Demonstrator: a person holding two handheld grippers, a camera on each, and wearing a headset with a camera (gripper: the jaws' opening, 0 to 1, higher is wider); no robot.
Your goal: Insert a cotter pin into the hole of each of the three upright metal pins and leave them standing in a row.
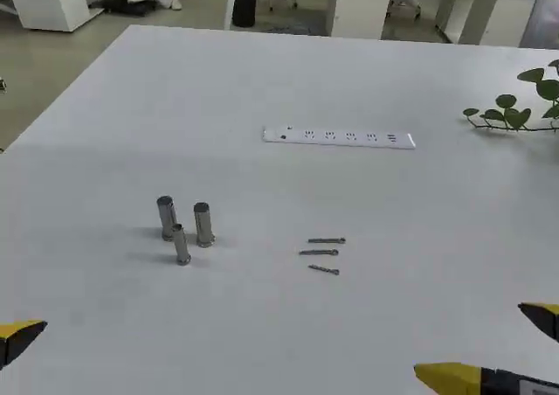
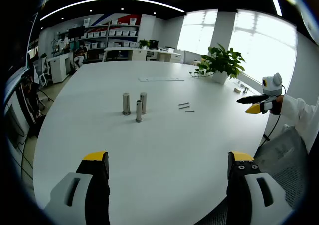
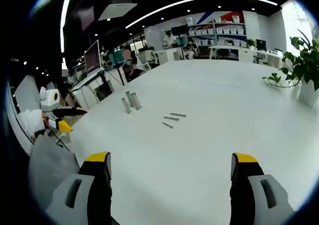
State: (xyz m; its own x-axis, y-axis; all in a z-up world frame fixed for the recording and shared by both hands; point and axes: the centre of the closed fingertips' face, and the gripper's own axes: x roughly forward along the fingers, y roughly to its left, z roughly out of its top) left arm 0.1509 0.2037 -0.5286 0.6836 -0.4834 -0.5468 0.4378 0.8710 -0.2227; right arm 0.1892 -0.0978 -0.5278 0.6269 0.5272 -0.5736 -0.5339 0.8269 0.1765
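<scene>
Large white table point(image 1: 262, 80) spans the head view, w/ office floor and furniture beyond its far edge. In the left gripper view, the left gripper point(image 2: 168, 161) rises from the bottom edge, its yellow-tipped jaws spread wide w/ nothing btwn them, only bare tabletop. In the right gripper view, the right gripper point(image 3: 169, 160) stands the same way: jaws far apart, holding nothing. In the head view one yellow jaw tip pokes in at lower left and two at lower right, all well apart from the parts. Green leafy plant point(image 1: 511, 114) trails in at the right edge, upper half of the frame. White power strip point(image 1: 339, 137) lies flat just above center. Three metal pins point(image 1: 181, 243) stand upright left of center in a tight triangle, two behind and one in front, just beside each other; can't tell if they touch. Three cotter pins point(image 1: 319, 252) lie flat right of center, roughly parallel, stacked one under another in the frame, well apart from the metal pins and from both grippers.
</scene>
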